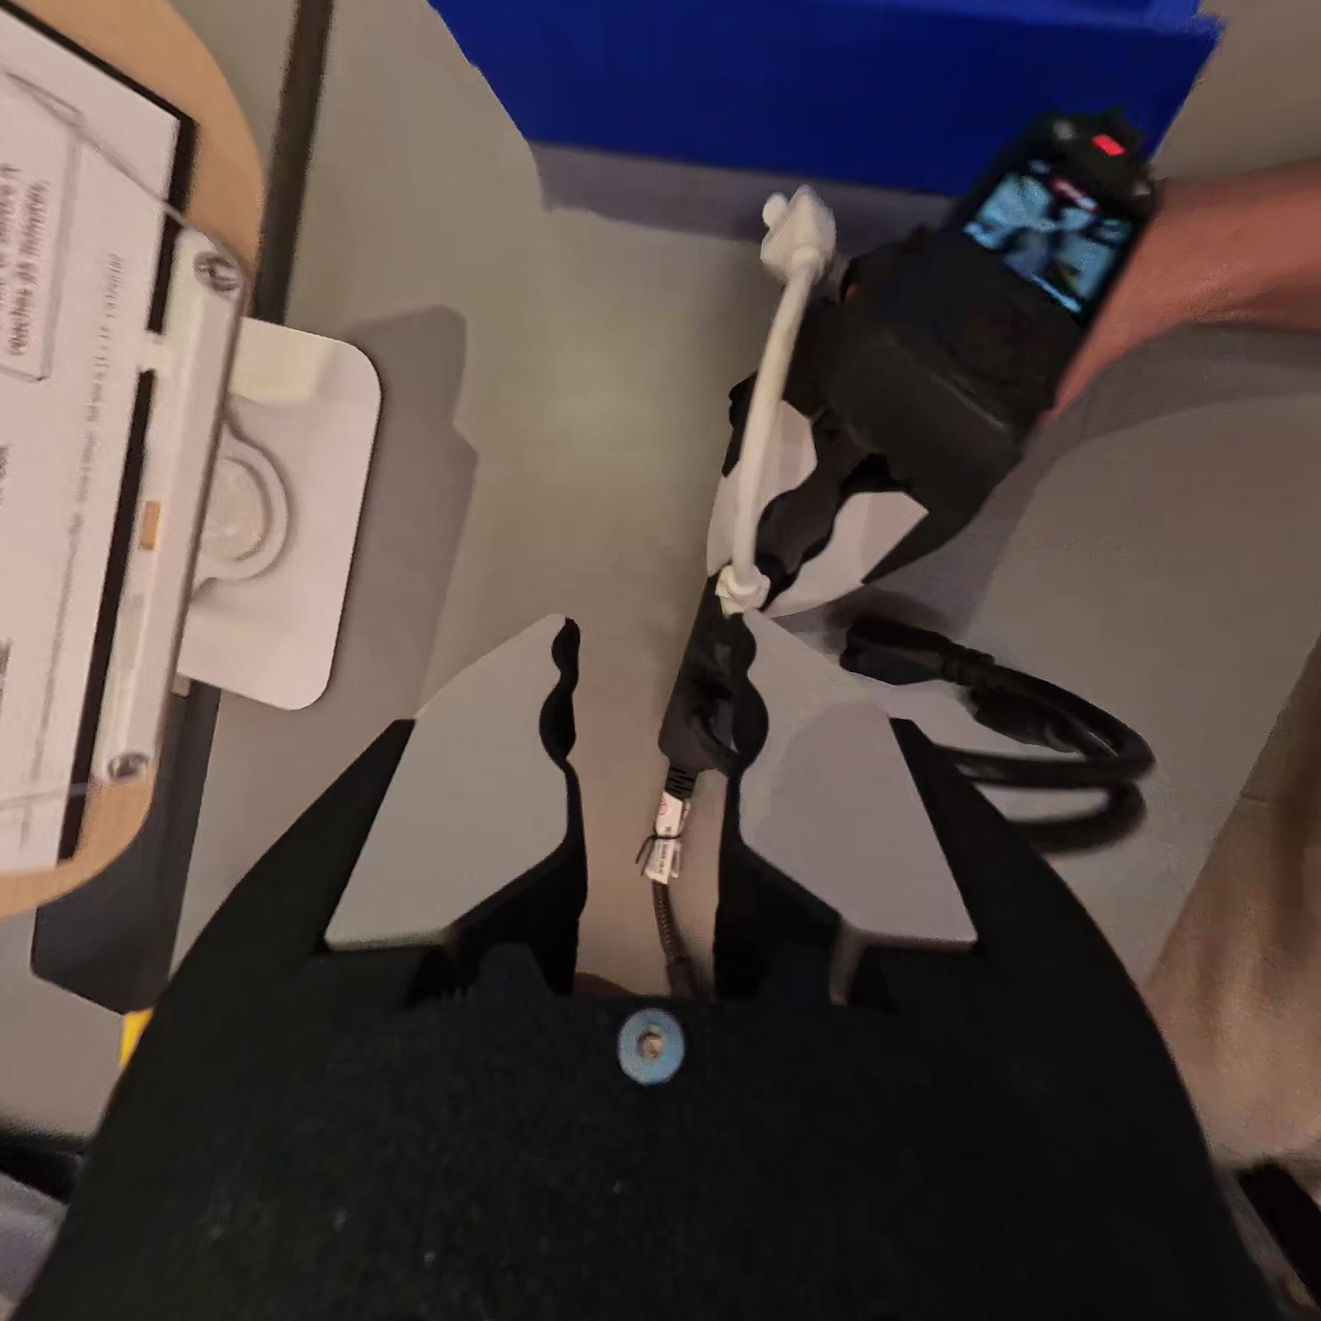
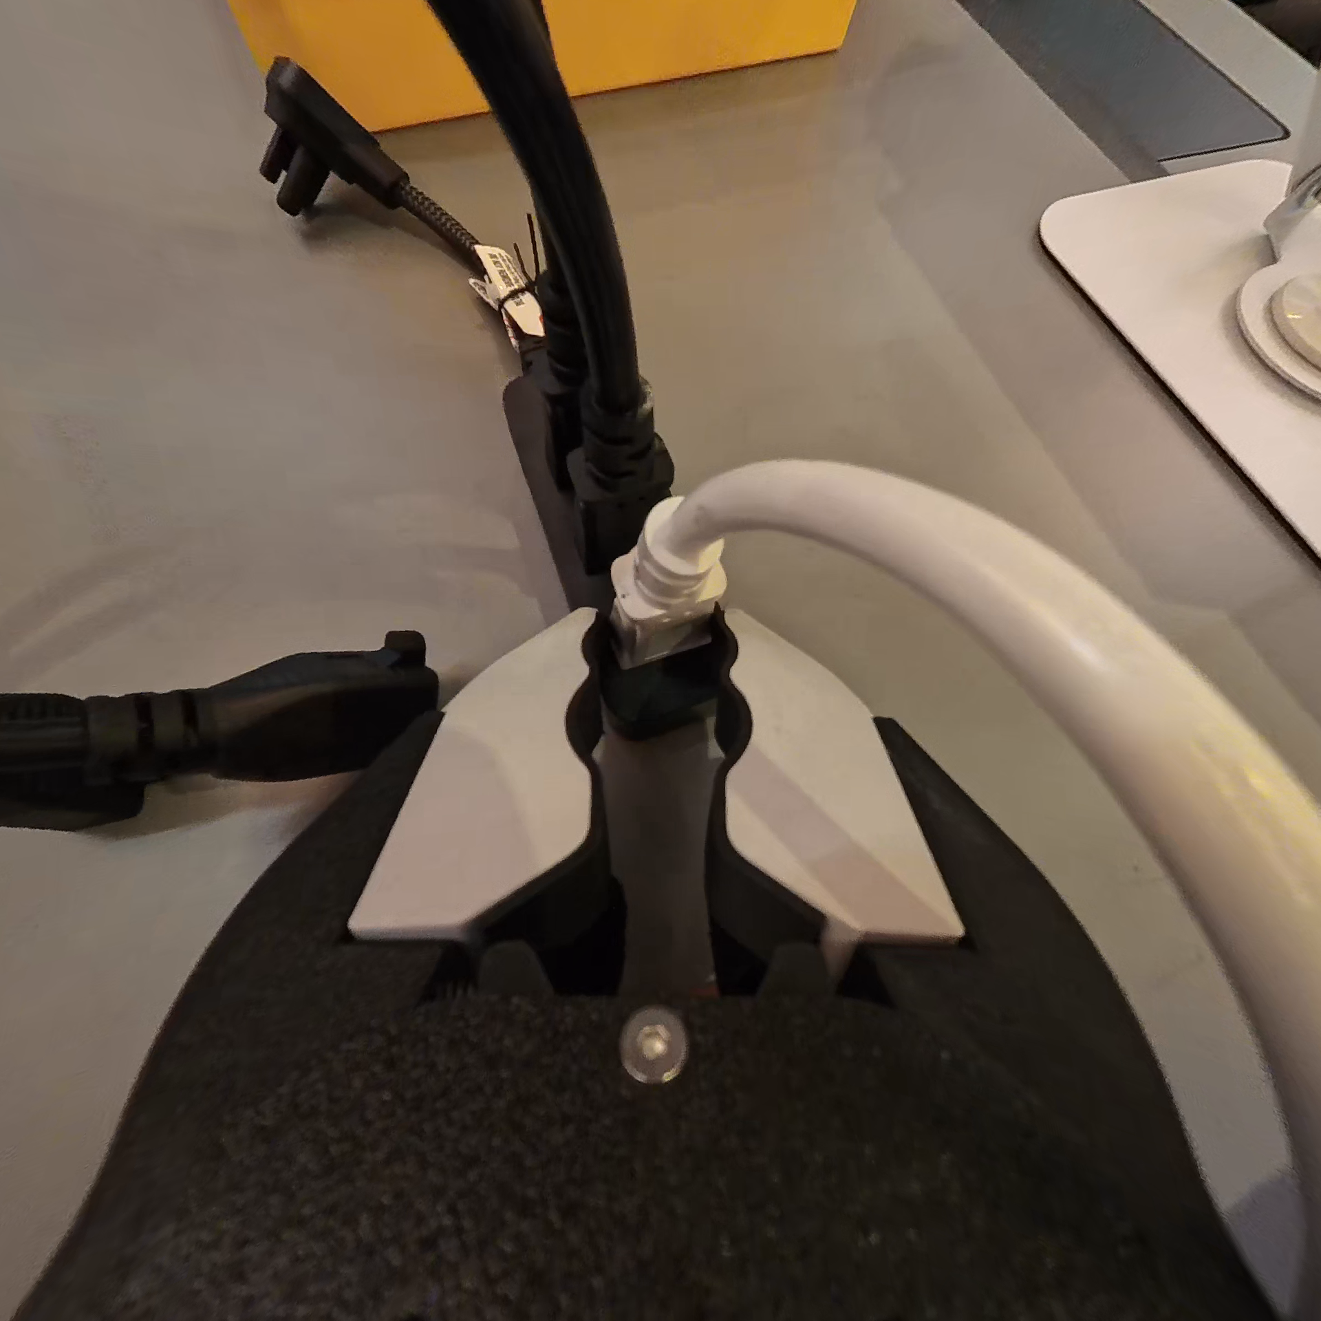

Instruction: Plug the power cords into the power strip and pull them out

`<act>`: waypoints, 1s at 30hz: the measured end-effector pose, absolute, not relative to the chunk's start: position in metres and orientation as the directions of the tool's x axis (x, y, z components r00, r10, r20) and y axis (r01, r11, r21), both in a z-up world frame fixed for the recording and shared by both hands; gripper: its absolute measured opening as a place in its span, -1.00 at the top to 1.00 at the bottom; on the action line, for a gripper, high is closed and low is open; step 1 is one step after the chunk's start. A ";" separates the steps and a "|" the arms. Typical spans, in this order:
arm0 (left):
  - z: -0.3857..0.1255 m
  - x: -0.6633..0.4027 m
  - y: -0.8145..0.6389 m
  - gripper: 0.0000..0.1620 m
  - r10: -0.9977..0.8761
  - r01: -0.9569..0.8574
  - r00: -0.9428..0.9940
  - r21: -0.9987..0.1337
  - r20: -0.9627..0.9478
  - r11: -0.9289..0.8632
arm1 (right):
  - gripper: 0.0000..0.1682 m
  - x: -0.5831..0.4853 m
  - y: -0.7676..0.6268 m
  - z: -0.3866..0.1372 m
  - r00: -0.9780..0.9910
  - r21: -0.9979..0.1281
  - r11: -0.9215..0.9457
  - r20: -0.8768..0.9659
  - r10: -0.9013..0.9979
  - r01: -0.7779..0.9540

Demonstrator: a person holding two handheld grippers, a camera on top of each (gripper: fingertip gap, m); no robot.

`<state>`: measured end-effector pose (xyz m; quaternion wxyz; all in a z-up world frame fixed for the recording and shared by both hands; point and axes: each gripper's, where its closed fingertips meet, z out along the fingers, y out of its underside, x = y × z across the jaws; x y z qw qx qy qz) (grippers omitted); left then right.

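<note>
White plug gripped at the power strip

The right tool (image 2: 657, 643) clenched the white plug (image 2: 668, 572) on the power strip (image 2: 532, 443); the left tool (image 1: 647, 715) stood released above the bench (image 1: 572, 429).

One black power strip (image 2: 550, 457) lies on the worktop (image 2: 250, 429). One white cord (image 2: 965, 586) and two black cords (image 2: 572, 214) show, plus one loose black plug (image 2: 286, 722), two claws (image 2: 657, 643), and one yellow box (image 2: 643, 43).

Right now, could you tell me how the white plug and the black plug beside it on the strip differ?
The white plug is pinched between the right gripper's fingers; the black plug stands untouched. The white cord arcs right, while the black cord rises toward the yellow box. Both stand upright on the strip.
</note>
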<state>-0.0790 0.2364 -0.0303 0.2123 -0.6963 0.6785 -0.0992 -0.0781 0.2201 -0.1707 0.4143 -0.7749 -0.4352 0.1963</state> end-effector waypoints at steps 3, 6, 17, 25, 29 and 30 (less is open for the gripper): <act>-0.026 -0.116 0.208 0.51 -0.978 -0.813 0.164 -0.579 -0.132 -0.058 | 0.68 -0.078 0.220 -0.170 0.546 -0.813 -0.279 0.057 0.836 0.511; -0.026 -0.144 0.161 0.59 -0.949 -0.508 0.236 -0.807 0.208 -0.303 | 0.68 -0.078 0.220 -0.170 0.547 -0.814 -0.275 0.062 0.835 0.512; -0.114 -0.094 0.079 0.16 -0.873 -0.315 0.239 -0.816 0.426 -0.484 | 0.68 -0.077 0.222 -0.171 0.565 -0.812 -0.278 0.076 0.822 0.514; -0.035 -0.103 0.045 0.87 -0.828 -0.382 -0.097 -0.789 0.553 -0.482 | 0.67 -0.078 0.221 -0.170 0.541 -0.806 -0.205 0.163 0.825 0.555; 0.030 -0.127 0.107 0.68 -0.769 -0.273 -0.081 -0.757 0.634 -0.594 | 0.66 -0.080 0.218 -0.172 0.523 -0.806 -0.235 0.106 0.846 0.543; 0.046 -0.130 0.124 0.64 -0.726 -0.235 -0.112 -0.728 0.679 -0.644 | 0.66 -0.081 0.218 -0.172 0.517 -0.806 -0.229 0.109 0.849 0.546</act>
